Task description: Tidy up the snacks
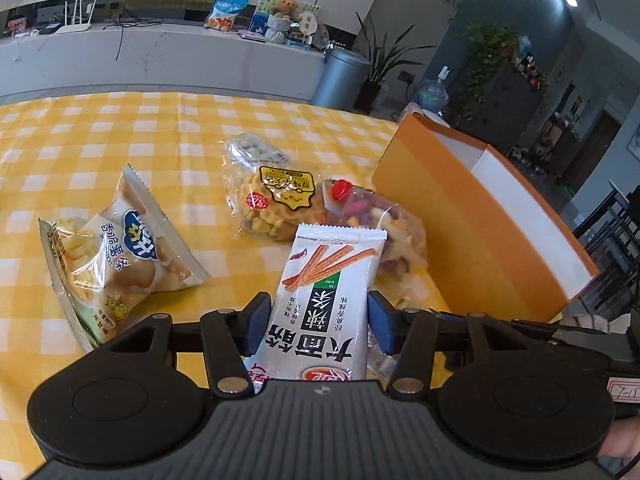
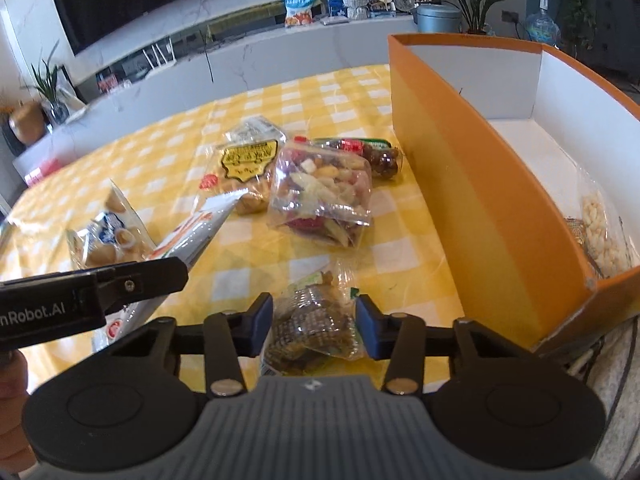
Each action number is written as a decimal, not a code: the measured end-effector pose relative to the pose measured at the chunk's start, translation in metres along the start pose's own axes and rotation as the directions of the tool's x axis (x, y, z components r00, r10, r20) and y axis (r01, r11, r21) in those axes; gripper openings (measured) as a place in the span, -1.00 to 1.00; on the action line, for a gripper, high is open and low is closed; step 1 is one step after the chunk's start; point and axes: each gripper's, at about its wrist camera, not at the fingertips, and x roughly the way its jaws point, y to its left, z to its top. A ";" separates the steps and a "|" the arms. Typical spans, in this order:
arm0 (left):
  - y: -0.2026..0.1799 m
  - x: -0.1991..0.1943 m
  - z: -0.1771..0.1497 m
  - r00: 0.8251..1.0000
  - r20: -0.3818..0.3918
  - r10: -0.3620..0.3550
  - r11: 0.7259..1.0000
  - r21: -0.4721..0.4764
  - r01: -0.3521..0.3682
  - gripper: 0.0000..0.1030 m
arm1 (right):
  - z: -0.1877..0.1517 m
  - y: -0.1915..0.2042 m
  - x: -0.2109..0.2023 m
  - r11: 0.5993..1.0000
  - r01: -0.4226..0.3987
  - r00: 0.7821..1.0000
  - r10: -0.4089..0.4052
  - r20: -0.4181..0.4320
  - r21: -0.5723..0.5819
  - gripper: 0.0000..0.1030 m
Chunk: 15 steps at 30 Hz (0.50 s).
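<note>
My left gripper (image 1: 318, 322) is shut on a white packet of spicy sticks (image 1: 328, 280), lifted over the yellow checked tablecloth (image 1: 120, 140). My right gripper (image 2: 314, 326) is shut on a small clear bag of dark snacks (image 2: 316, 320). The left gripper (image 2: 100, 292) and its white packet (image 2: 192, 240) show at the left of the right wrist view. On the cloth lie a potato-stick bag (image 1: 116, 256), a bag of yellow puffs (image 1: 276, 200) and a bag of mixed colourful snacks (image 2: 320, 196). The orange box (image 2: 460, 168) stands open at the right.
Inside the orange box lies a bag of pale puffed snacks (image 2: 600, 232). A small jar-like pack of dark fruits (image 2: 372, 156) lies beside the box wall. Beyond the table are a white counter (image 1: 160, 56), a metal bin (image 1: 340, 76) and potted plants.
</note>
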 end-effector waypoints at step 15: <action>0.009 0.004 -0.001 0.997 -0.044 0.057 0.998 -0.031 -0.058 -0.44 | -0.010 0.014 0.021 0.993 0.023 0.987 -0.041 -0.153 -0.118 0.68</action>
